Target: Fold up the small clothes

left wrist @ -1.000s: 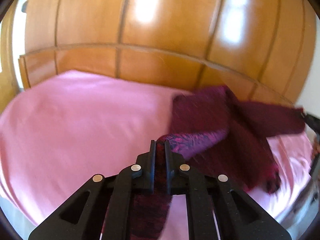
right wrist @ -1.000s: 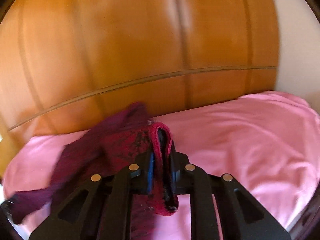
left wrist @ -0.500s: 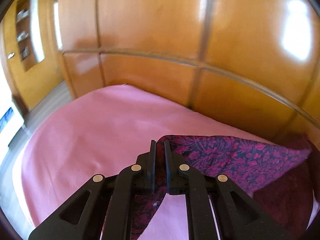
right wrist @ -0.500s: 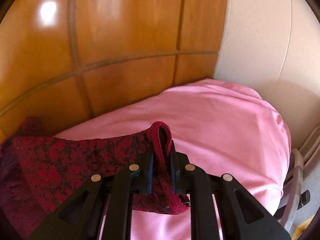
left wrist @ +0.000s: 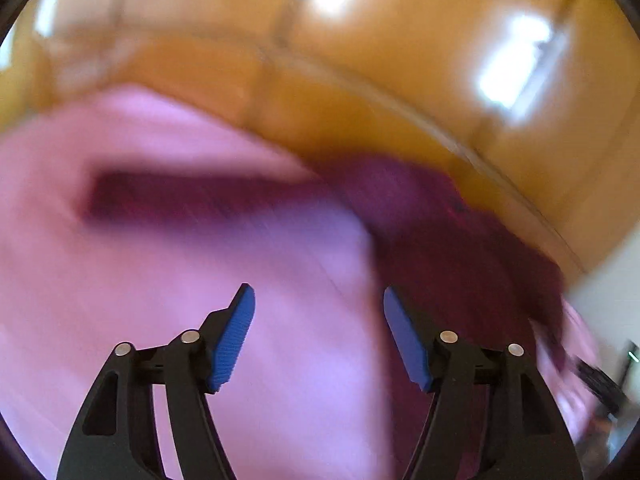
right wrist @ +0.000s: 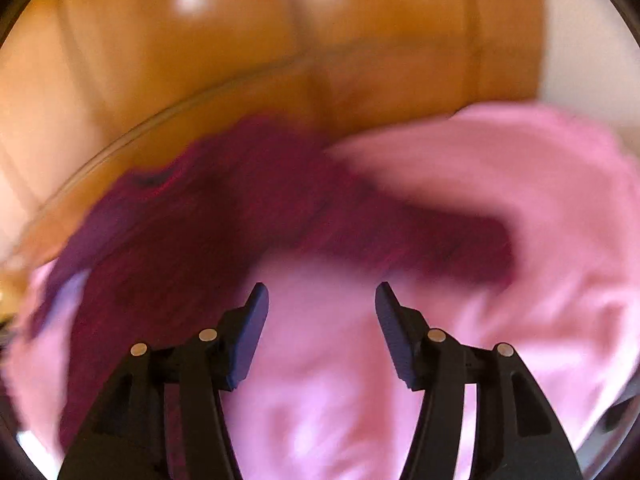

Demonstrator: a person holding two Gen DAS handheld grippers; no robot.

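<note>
A dark maroon long-sleeved garment (left wrist: 452, 248) lies spread on the pink bedsheet (left wrist: 160, 280), one sleeve (left wrist: 192, 198) stretched out to the left; both views are motion-blurred. My left gripper (left wrist: 318, 300) hovers over bare sheet just left of the garment's body, its jaws opening with nothing between the blue pads (left wrist: 234, 340). In the right wrist view the same garment (right wrist: 192, 232) fills the left and middle, a sleeve (right wrist: 440, 240) reaching right. My right gripper (right wrist: 320, 296) hangs over pink sheet (right wrist: 520, 200) below that sleeve, jaws opening and empty.
A glossy wooden headboard and wall panelling (left wrist: 360, 60) rise right behind the bed. A pale wall (right wrist: 592, 72) stands at the right. Something dark (left wrist: 600, 380) shows past the bed's right edge, too blurred to identify.
Both grippers let go of the patterned maroon cloth they were pinching and opened. The garment now lies flat with sleeves out, and both hands swung quickly and dropped a little.
</note>
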